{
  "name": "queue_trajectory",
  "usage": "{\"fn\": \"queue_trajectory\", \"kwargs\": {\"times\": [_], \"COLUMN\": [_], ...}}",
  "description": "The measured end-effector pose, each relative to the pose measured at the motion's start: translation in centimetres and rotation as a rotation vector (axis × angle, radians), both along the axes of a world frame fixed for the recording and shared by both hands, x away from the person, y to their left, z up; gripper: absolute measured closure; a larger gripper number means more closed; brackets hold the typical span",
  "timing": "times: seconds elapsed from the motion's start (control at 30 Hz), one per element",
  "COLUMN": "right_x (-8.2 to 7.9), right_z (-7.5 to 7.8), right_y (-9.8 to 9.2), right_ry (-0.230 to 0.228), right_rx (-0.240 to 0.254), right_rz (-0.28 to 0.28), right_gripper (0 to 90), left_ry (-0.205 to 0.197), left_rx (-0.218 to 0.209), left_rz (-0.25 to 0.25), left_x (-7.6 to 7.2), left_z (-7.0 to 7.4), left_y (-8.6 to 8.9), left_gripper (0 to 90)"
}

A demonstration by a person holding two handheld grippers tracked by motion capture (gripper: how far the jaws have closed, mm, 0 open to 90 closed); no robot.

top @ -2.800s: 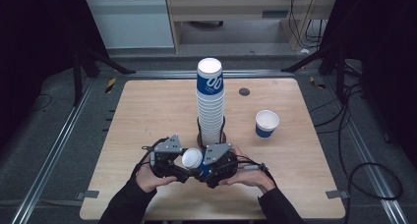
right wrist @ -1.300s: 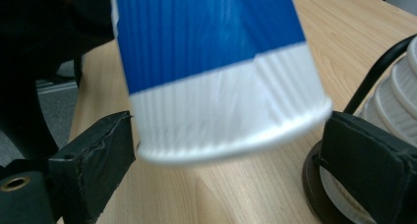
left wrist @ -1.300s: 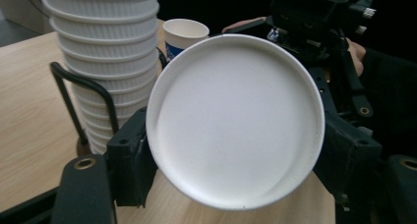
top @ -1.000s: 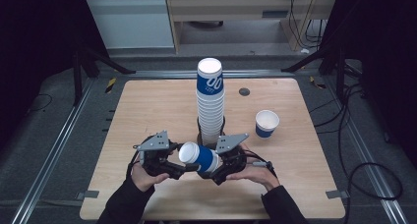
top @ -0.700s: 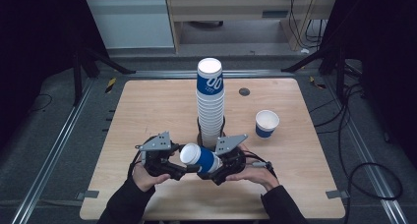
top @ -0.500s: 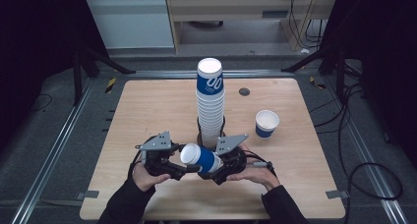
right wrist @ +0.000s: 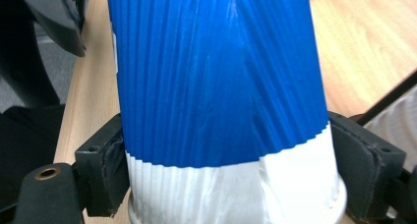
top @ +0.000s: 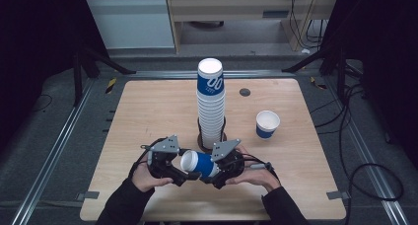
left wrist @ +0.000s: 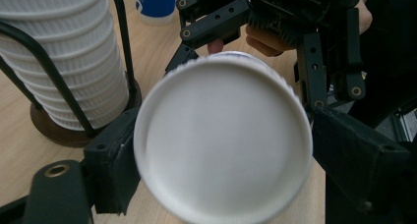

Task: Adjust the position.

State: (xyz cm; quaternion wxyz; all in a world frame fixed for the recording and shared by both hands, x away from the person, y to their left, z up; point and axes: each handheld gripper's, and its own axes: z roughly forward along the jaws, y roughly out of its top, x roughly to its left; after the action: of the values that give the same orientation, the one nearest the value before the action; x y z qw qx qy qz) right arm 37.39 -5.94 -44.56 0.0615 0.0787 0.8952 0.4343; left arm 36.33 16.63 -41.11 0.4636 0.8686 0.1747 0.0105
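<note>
**Cup Changes Hands Above the Table**

I've just closed my right gripper (top: 211, 174) on the blue cup (top: 197, 163), its jaws pinching the white rim end. The left gripper (top: 183, 173) clamps the base end. Held sideways between both, just before the cup stack (top: 211, 104), it's ready to pull free.

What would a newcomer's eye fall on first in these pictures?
A tall stack of cups rises from a wire holder at the table's middle. In front of it, the left tool and right tool share one blue cup lying sideways, the right one having just closed. A lone cup stands upright to the right.
</note>
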Motion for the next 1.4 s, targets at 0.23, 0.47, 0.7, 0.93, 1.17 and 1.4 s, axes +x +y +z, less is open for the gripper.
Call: {"fn": "queue_trajectory", "kwargs": {"times": [0.23,0.47,0.7,0.93,1.17,1.4], "right_x": [-0.2,-0.2,0.2,0.8,1.1,0.8], "right_z": [-0.3,-0.3,0.6,1.8,1.7,1.3], "right_y": [0.4,0.3,-0.6,-2.4,-2.8,-2.1], "right_ry": [-0.004,-0.002,0.001,0.013,0.045,0.076], "right_rx": [-0.032,-0.018,0.062,0.166,0.201,0.209], "right_rz": [0.017,0.022,-0.029,-0.079,-0.087,-0.039], "right_gripper": [15.6,13.1,4.9,5.0,4.9,5.4], "left_ry": [0.012,0.01,-0.019,-0.044,-0.056,-0.053], "left_rx": [0.027,0.013,-0.035,-0.144,-0.219,-0.216], "left_rz": [-0.005,-0.007,0.028,0.091,0.089,0.037], "left_x": [0.0,0.0,0.3,1.0,0.9,0.2], "left_z": [-0.3,-0.2,0.4,1.0,1.2,1.1], "left_y": [-0.3,-0.1,1.2,3.2,3.5,2.2], "left_gripper": [24.4,25.0,25.1,25.1,25.1,25.1]}}
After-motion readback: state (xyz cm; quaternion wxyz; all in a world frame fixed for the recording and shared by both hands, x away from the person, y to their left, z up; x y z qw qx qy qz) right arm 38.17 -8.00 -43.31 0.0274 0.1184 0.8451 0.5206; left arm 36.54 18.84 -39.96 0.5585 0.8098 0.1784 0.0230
